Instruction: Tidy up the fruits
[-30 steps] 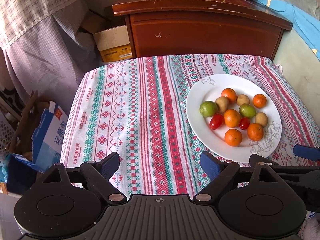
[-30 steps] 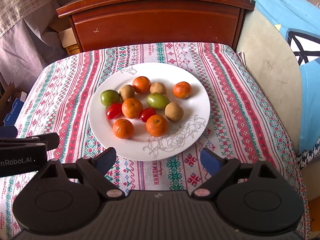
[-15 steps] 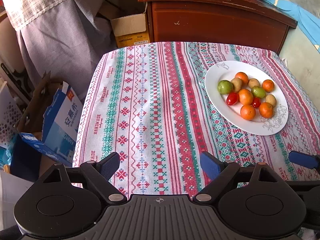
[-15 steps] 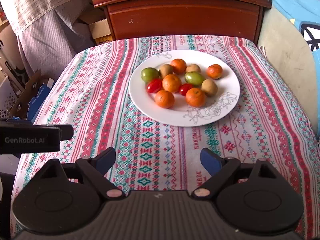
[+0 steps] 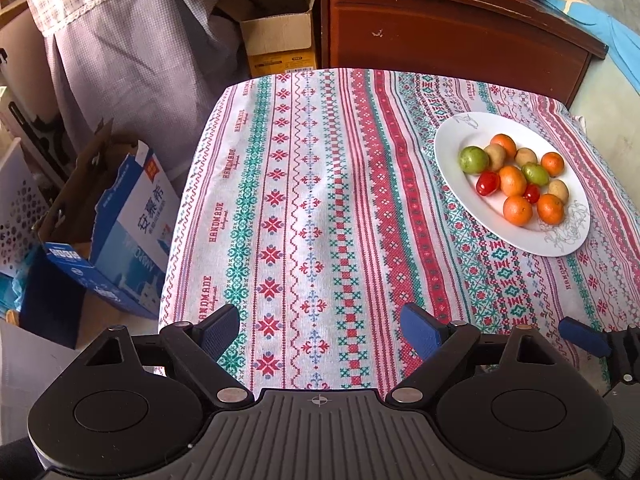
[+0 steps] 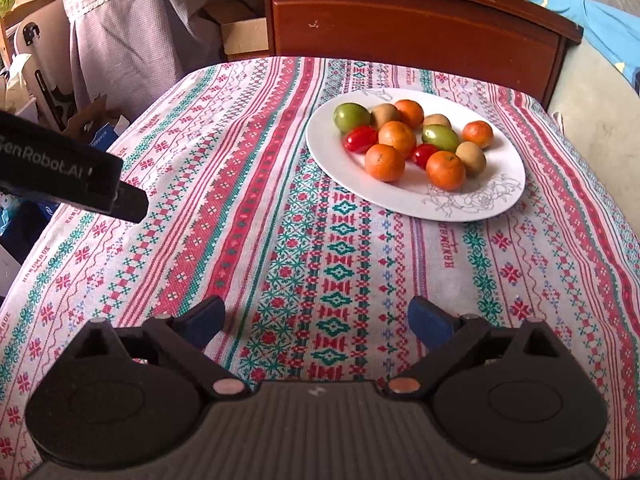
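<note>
A white plate (image 5: 560, 240) (image 6: 492, 208) sits on the patterned tablecloth at the far right of the table. It holds several small fruits: oranges (image 6: 385, 162), green fruits (image 6: 351, 117), red tomatoes (image 6: 361, 139) and brown kiwis (image 6: 471, 158). My left gripper (image 5: 320, 330) is open and empty over the cloth near the table's front edge, well left of the plate. My right gripper (image 6: 318, 322) is open and empty, low over the cloth in front of the plate. A right fingertip (image 5: 584, 337) shows in the left wrist view.
The tablecloth (image 5: 312, 200) covers the whole table. A wooden cabinet (image 6: 416, 28) stands behind it. Open cardboard boxes (image 5: 108, 216) sit on the floor to the left, with draped fabric (image 5: 132, 44) behind. The left gripper's body (image 6: 60, 172) shows at the left of the right wrist view.
Both grippers have pulled back and left from the plate, which now looks smaller and farther right. Both stay open and empty. The fruits have not moved.
</note>
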